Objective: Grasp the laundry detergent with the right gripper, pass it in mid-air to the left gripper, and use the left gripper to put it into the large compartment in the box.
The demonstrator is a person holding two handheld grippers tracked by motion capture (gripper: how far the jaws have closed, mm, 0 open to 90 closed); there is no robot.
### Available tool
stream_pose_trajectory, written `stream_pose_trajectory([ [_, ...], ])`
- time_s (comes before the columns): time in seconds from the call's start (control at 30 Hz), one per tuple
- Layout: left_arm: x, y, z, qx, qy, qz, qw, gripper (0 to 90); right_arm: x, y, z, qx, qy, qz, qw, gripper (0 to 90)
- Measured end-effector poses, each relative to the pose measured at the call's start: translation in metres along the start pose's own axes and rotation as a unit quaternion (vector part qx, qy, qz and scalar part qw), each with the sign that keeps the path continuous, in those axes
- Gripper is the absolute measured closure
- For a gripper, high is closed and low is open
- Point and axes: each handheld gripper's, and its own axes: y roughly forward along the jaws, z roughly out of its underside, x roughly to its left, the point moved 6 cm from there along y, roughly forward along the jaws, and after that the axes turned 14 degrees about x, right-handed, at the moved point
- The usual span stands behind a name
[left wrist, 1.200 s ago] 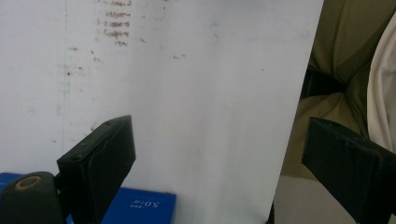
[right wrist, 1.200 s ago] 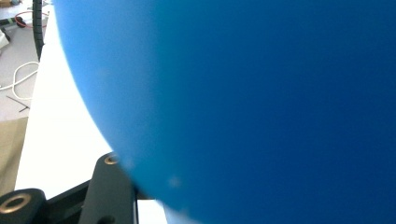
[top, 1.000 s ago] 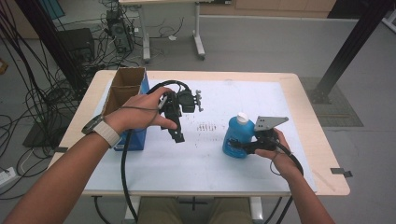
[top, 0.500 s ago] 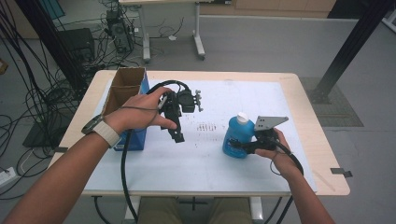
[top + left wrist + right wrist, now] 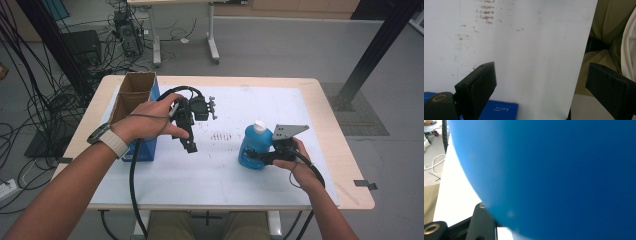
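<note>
My right claw is clamped low on the blue bottle, which stands upright on the tabletop, right of centre. Gripped that low, I judge it could tip or slip when lifted. My left claw hangs wide open and empty beside the cardboard box.

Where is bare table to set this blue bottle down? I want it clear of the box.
Free: white mat behind the blue plastic bottle, and the near strip. Crowded: left edge, by the open cardboard box and left gripper.
</note>
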Motion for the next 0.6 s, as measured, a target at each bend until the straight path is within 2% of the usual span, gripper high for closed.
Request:
stream_pose_trajectory([
  [0.6, 0.0001, -0.0001, 0.0003, 0.000, -0.001, 0.000, 1.0000, 10.1, -0.0001, 0.0001, 0.0000, 0.001, 0.002, -0.001, 1.0000, 43.7],
])
